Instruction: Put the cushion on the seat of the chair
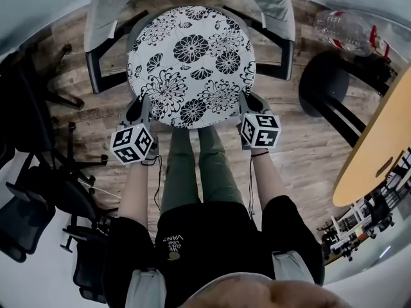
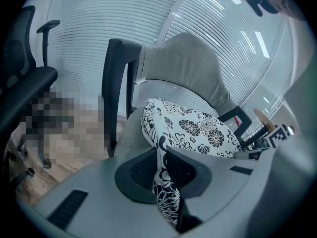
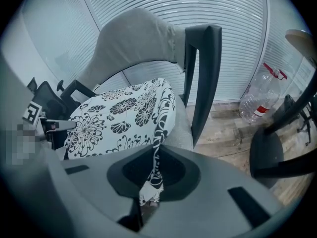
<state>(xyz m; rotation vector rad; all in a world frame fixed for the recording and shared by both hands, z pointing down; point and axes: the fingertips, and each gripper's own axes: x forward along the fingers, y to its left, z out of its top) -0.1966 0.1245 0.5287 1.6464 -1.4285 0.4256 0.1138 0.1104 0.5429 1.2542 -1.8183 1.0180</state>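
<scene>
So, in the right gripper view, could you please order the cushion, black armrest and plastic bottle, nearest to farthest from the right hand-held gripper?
1. The cushion, clamped in its jaws.
2. The black armrest, just right of the cushion.
3. The plastic bottle, on the floor, far right.

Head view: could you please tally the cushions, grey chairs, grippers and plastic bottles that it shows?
cushion: 1
grey chair: 1
grippers: 2 (left gripper, right gripper)
plastic bottle: 1
Total: 5
</scene>
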